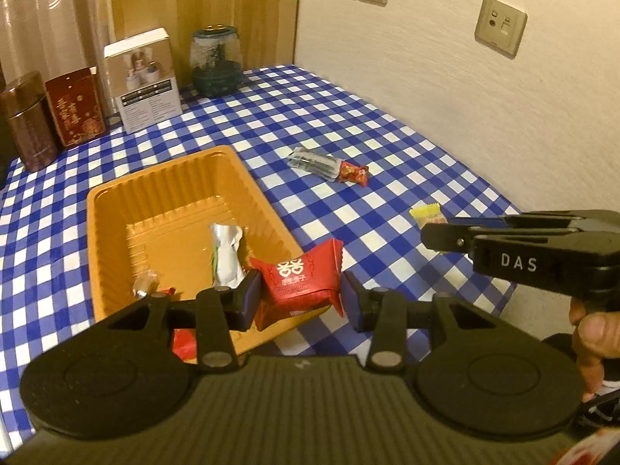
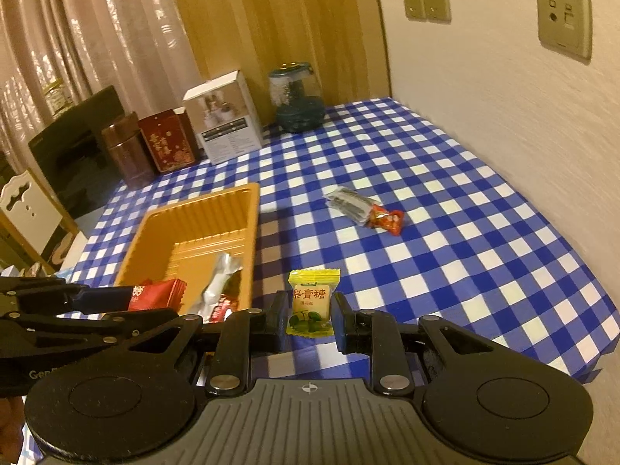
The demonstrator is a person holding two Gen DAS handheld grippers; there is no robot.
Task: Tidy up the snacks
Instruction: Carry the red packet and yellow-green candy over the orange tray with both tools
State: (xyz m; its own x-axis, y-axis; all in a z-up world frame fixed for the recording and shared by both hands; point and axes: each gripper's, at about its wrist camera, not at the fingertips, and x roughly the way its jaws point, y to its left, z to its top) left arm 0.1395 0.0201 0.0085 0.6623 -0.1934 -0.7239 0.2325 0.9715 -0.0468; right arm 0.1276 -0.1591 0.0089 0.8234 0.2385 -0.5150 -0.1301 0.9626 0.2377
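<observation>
Over the near right corner of the ribbed orange plastic tray [image 1: 116,209], the left gripper [image 1: 300,298] pinched a red square-folded snack packet with white characters [image 1: 300,279] between its pads. Beside it, the right gripper [image 2: 310,319] was clamped on a yellow candy wrapper with green fruit print [image 2: 312,302] above the blue-and-white checked tablecloth [image 2: 445,232]. A silver foil packet [image 1: 226,252] lay in the tray; a clear-wrapped dark snack [image 2: 348,201] touched a small red candy [image 2: 385,217] farther out.
</observation>
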